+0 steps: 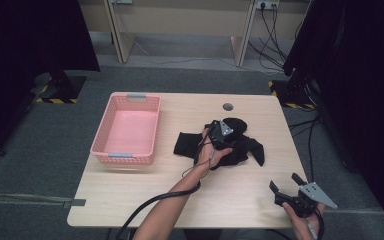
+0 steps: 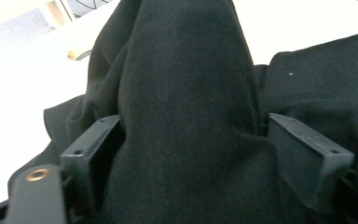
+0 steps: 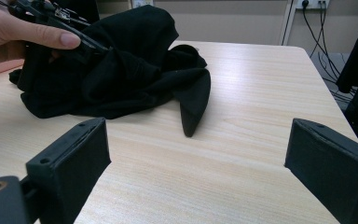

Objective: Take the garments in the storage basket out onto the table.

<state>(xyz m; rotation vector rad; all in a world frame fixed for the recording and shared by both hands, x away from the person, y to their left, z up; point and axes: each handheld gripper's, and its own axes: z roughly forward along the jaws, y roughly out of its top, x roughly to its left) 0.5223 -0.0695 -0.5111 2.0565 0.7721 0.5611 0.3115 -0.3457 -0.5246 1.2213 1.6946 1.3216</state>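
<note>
Two claws, one in each of my hands. My left claw (image 1: 223,131) sits at the centre of the high view, down on the one black garment (image 1: 240,145), a crumpled heap lying mid-table just right of centre. Its jaws stand well apart in the left gripper view, with a thick ridge of the black cloth (image 2: 186,116) rising between them; the fabric fills most of the gap, but I can't tell whether the pads still press on it. My left hand (image 1: 207,150) wraps the claw's body, and one cable (image 1: 150,205) trails down toward the bottom edge. My right claw (image 1: 286,184) hangs at the lower right of the high view, near the table's front corner, well apart from the garment; its jaws gape wide with nothing between them, just bare wood of the table (image 3: 223,154) in the right gripper view. There the garment (image 3: 121,70) lies in the upper left, one pointed flap reaching toward centre. One pink basket (image 1: 127,131) stands at the left of the table, nothing in it that I can see. One round grey grommet (image 1: 228,106) sits near the table's far edge.
</note>
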